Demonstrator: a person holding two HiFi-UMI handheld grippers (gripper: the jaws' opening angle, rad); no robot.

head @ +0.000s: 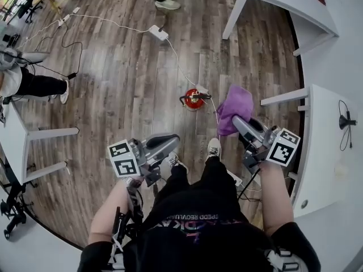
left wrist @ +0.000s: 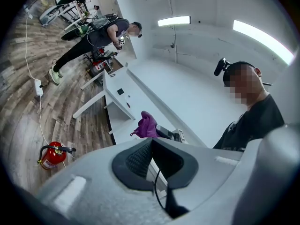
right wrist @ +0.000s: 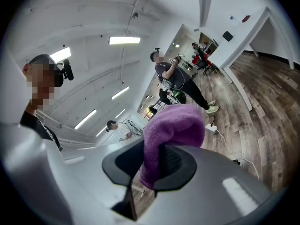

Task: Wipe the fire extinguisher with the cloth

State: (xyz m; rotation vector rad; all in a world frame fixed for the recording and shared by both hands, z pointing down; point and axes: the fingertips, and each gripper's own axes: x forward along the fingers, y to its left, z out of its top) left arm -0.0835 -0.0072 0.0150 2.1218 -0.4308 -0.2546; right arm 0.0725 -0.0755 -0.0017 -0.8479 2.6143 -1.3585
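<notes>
Brown wooden floor (head: pixel 113 78) is seen all around, with white benches (head: pixel 326 146) at the sides. A small red fire extinguisher (head: pixel 193 99) is seen on the floor, just ahead of the person's feet. A purple cloth (head: pixel 235 109) is pinched in the right tool (head: pixel 240 123) and is held to the right of the fire extinguisher, apart from it. The left tool (head: pixel 169 140) is pressed together with nothing in it. A white cable (head: pixel 177 58) is laid across the floor.

Upside-down lettering across the person's black shirt (head: pixel 193 220), too small to read, no other legible text
</notes>
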